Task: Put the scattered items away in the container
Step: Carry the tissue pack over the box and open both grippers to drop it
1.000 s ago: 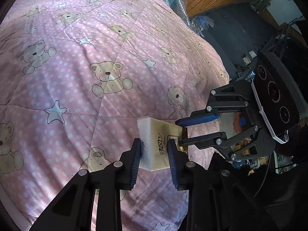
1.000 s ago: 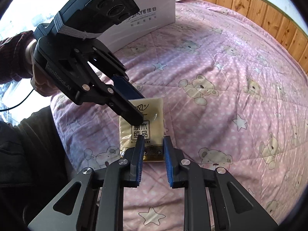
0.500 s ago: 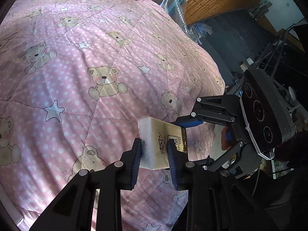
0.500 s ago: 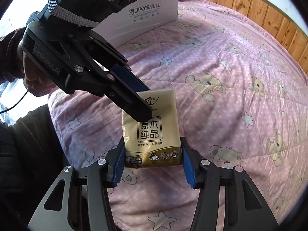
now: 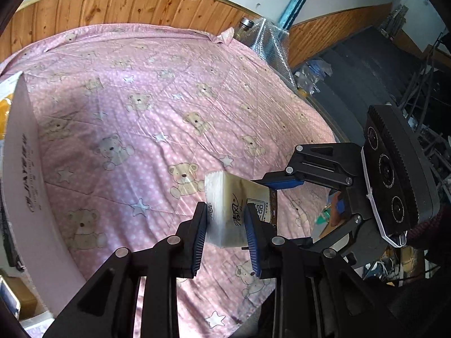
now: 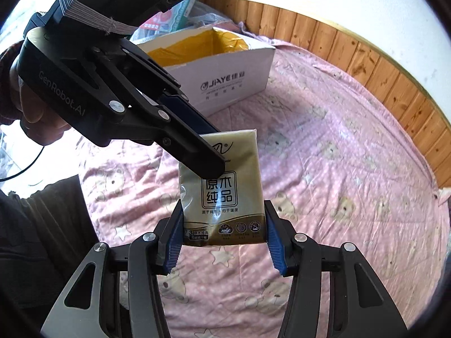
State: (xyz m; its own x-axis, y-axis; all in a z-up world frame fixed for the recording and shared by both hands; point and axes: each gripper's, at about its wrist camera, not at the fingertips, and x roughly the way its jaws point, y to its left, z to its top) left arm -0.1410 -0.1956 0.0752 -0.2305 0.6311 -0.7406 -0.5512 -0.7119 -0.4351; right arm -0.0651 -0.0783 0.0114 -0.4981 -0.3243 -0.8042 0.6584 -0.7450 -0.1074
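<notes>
While my left gripper (image 5: 225, 233) clamps the tissue pack (image 5: 239, 214), my right gripper (image 6: 222, 236) brackets it, jaws spread. Contact there I cannot tell; the box (image 6: 225, 79) sits at the bed's (image 6: 338, 155) far edge.

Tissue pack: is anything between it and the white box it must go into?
Nothing visible: only bare pink quilt lies between the tissue pack, held in the left tongs, and the open white box.

bed: pink quilt (image 5: 157, 118) with bears and stars | walls: wood panelling (image 6: 394, 84) below white plaster (image 6: 352, 2) | beyond the bed: dark floor (image 5: 366, 64), clutter | light: daylight
</notes>
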